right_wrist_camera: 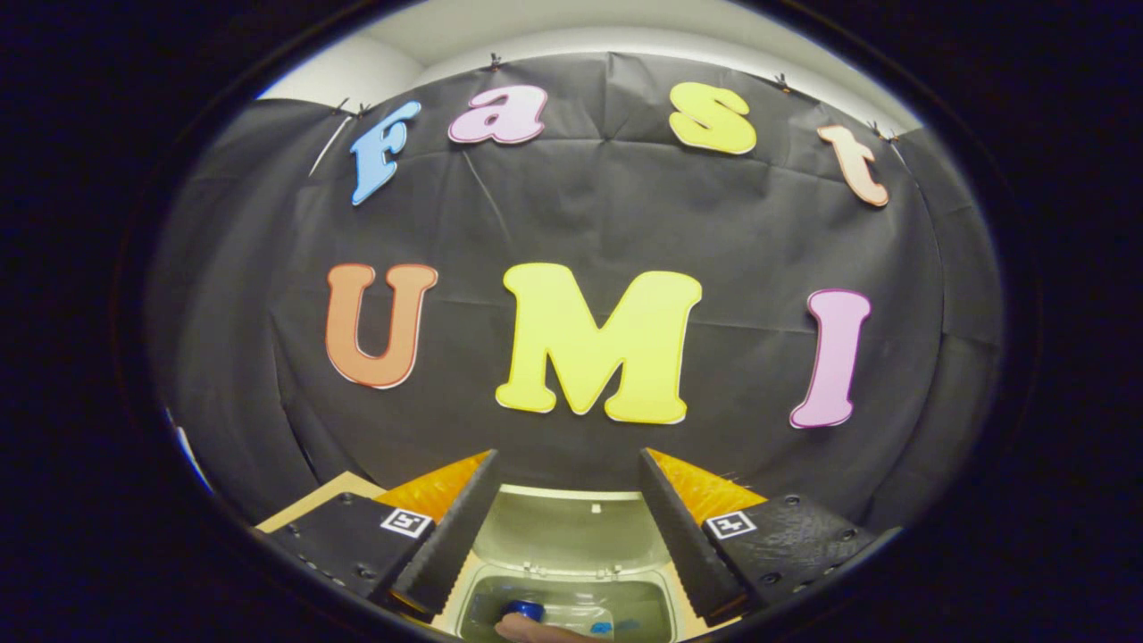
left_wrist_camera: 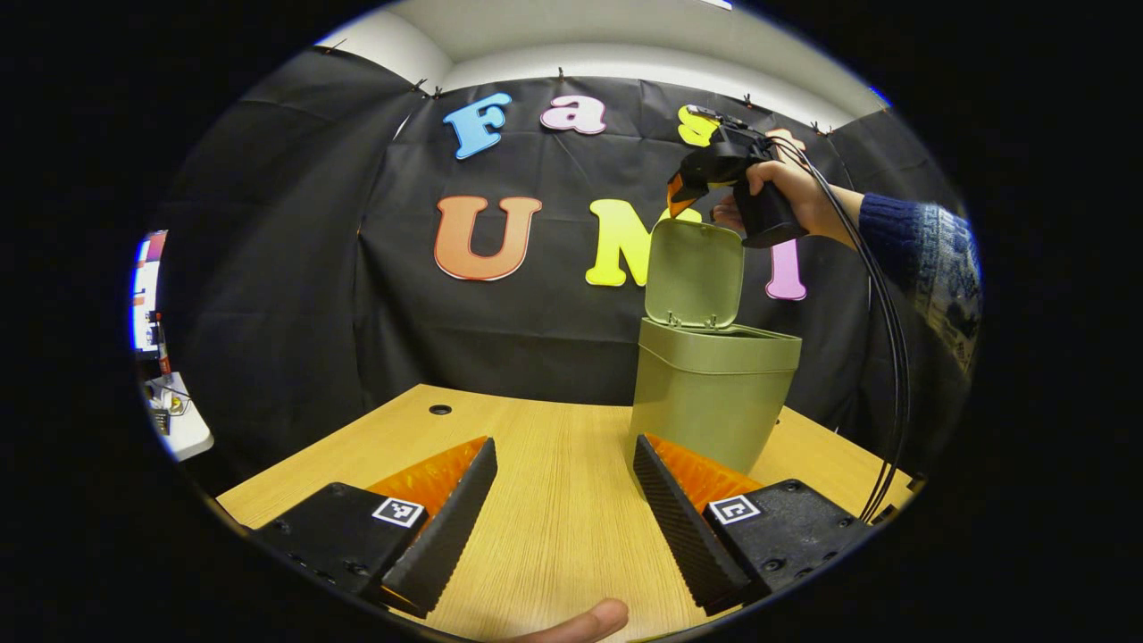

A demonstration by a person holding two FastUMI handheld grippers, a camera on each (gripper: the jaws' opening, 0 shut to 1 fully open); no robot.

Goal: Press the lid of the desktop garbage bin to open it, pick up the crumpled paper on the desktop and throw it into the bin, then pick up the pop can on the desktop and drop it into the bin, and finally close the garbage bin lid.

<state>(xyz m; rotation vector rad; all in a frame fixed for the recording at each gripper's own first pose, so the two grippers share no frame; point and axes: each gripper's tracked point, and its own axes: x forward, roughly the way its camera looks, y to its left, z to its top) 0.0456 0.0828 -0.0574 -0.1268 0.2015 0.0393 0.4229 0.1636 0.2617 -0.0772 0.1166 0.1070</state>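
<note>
Ribbed left gripper (left_wrist_camera: 564, 500) fingers apart, empty, low over wooden desktop (left_wrist_camera: 554, 446). Beyond: olive plastic bin (left_wrist_camera: 714, 393), light, rigid; lid (left_wrist_camera: 695, 273) upright, hinged, thin. Right gripper (right_wrist_camera: 567, 536) spread above opening; push lid top edge to close.

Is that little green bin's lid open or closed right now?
Open. The lid stands upright on its hinge behind the garbage bin, and the right gripper view looks down into the bin's uncovered mouth.
</note>
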